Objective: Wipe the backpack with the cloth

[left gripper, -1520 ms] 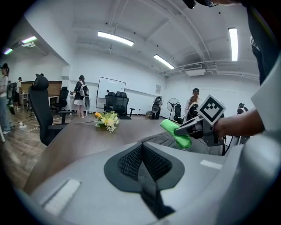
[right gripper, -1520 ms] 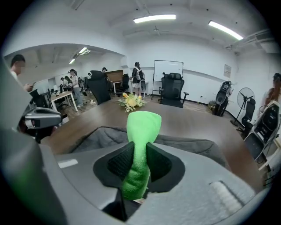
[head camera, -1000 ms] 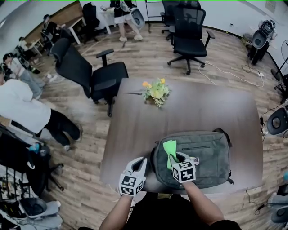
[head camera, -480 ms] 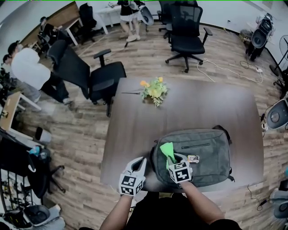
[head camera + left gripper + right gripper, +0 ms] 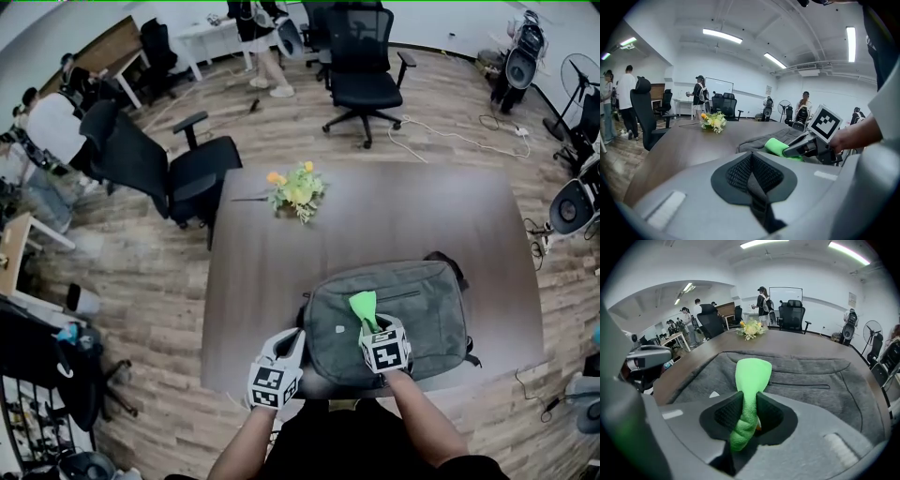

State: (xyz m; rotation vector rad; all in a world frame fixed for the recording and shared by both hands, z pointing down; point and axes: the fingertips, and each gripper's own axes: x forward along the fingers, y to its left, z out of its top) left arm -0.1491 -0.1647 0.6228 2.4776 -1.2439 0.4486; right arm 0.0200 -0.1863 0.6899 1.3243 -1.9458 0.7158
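- The right gripper (image 5: 373,330) clamps the green cloth (image 5: 363,306). The cloth's free end lies on the grey backpack (image 5: 422,300), and its tail is buried between the jaws.
- The backpack lies flat near the table's (image 5: 253,272) near edge, with its near rim partly hidden behind the gripper and forearm.
- The left gripper (image 5: 289,342), jaws together and empty, sits just left of the backpack.
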